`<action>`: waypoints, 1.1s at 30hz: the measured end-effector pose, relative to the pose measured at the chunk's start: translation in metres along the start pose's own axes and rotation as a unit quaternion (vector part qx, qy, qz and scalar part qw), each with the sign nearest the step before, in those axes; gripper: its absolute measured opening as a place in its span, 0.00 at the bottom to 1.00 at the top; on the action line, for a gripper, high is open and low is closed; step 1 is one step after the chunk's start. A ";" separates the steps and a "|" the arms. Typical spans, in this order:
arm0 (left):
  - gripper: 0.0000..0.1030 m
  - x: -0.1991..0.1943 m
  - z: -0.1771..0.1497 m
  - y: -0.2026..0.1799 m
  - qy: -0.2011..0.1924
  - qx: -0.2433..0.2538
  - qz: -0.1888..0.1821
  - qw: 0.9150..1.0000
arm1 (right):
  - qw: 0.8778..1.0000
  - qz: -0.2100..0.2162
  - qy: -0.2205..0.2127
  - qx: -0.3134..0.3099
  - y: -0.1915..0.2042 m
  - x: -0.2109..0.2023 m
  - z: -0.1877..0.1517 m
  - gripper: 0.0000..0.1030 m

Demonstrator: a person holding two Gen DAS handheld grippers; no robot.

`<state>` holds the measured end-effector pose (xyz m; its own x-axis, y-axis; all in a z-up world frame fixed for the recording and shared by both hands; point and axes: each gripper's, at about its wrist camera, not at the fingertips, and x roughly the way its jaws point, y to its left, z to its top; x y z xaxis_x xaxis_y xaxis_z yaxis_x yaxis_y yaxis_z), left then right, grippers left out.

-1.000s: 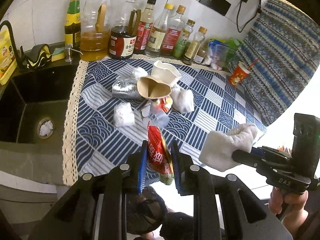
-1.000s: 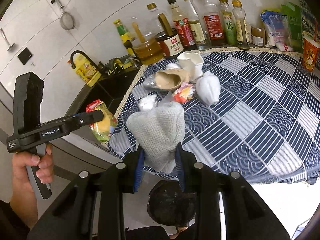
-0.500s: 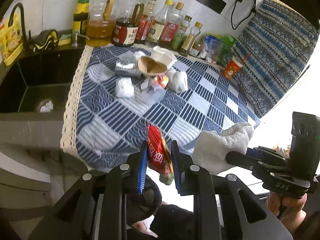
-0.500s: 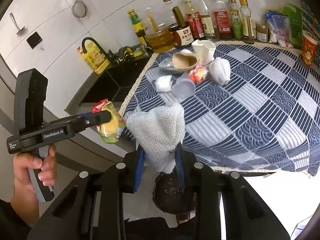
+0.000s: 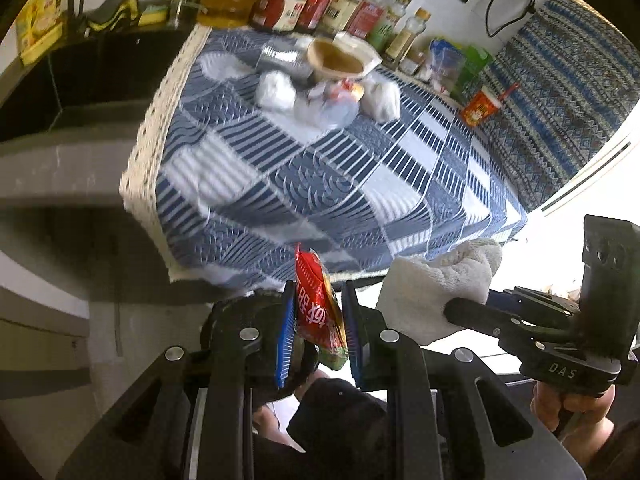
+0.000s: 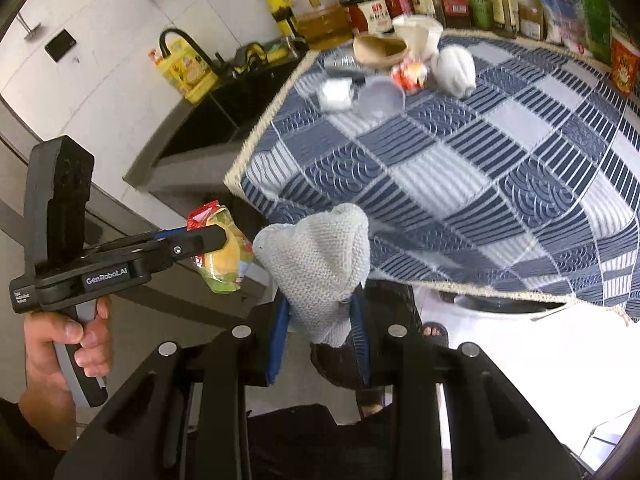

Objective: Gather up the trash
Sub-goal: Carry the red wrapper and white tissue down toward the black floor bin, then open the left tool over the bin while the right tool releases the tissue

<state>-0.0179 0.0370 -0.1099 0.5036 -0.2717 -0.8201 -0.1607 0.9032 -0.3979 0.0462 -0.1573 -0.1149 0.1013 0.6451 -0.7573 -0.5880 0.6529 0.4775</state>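
Note:
My left gripper (image 5: 316, 320) is shut on a red and green snack wrapper (image 5: 316, 308), held below the counter's front edge; the wrapper shows in the right wrist view (image 6: 220, 256) too. My right gripper (image 6: 320, 320) is shut on a crumpled white knitted cloth (image 6: 320, 256), also seen in the left wrist view (image 5: 436, 292). Both are in front of and below the blue patterned tablecloth (image 6: 480, 168). More trash lies far back on the cloth: crumpled paper cups (image 5: 340, 60), white wads (image 5: 276, 84), a small red wrapper (image 6: 408, 74).
A row of sauce and oil bottles (image 5: 320, 8) lines the wall behind the trash. A dark sink (image 5: 80, 80) with a yellow bottle (image 6: 188, 68) is to the left. A red drink cup (image 5: 480, 108) stands at the right. A dark round bin (image 6: 344, 356) lies below the grippers.
Both grippers have pulled back from the counter and dropped below its front edge, each still holding its item. The trash on the cloth has not moved.

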 end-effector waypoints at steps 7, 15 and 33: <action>0.21 0.029 -0.023 0.018 0.039 -0.027 -0.003 0.999 | 0.999 -0.004 0.042 0.009 -0.007 0.031 -0.015 0.29; 0.21 0.068 -0.048 0.035 0.081 -0.059 -0.009 0.995 | 0.995 -0.009 0.096 0.019 -0.019 0.074 -0.032 0.29; 0.21 0.121 -0.074 0.072 0.134 -0.114 -0.004 0.984 | 0.988 -0.003 0.144 0.056 -0.051 0.125 -0.049 0.31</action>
<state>-0.0316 0.0446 -0.2684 0.2690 -0.3846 -0.8830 -0.3582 0.8111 -0.4624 0.0494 -0.1293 -0.2562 -0.1380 0.5111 -0.8484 -0.4942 0.7068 0.5062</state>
